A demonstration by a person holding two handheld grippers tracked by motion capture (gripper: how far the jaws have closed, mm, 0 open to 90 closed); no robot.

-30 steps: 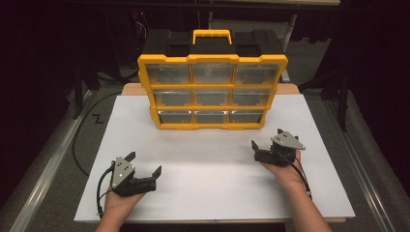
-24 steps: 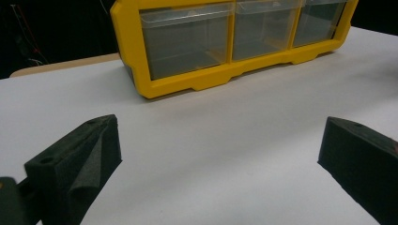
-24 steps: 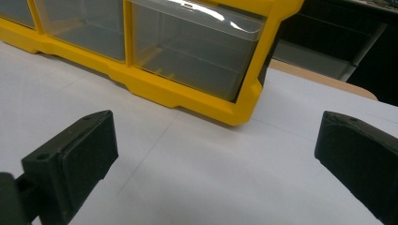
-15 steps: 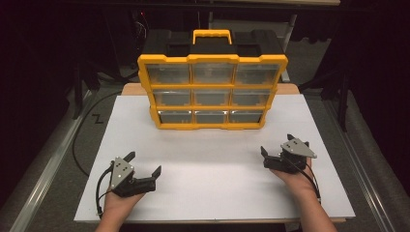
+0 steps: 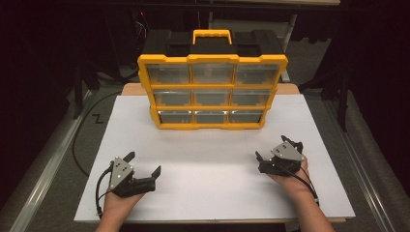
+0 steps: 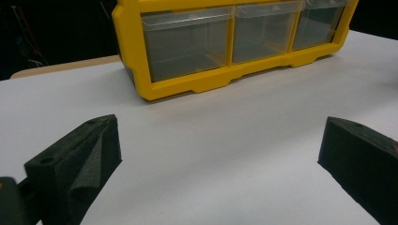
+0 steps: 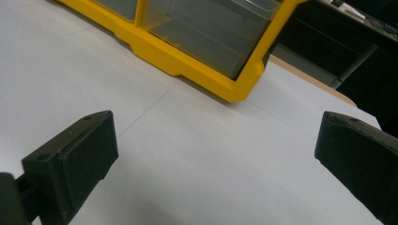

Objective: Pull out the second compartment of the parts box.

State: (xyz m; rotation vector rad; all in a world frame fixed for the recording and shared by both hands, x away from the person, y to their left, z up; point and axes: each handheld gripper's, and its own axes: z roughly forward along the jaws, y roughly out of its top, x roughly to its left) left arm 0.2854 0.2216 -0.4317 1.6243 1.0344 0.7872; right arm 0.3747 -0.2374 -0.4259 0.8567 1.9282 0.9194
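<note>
Left tongs (image 5: pixel 144 164): released, jaws wide, empty, at 7 o'clock on the white counter (image 5: pixel 208 145).
Right tongs (image 5: pixel 278 150): released, empty, at 4 o'clock.
Drawer organizer (image 5: pixel 212 87): yellow, nine clear drawers, upright at 12 o'clock, well apart from both.
Advice: approach level, square to one drawer pull (image 6: pixel 187 18); steady the frame with the other tongs.

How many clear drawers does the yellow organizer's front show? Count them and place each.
9 clear drawers in the yellow organizer, three rows of three: top row, middle row, bottom row. None looks hidden.
</note>
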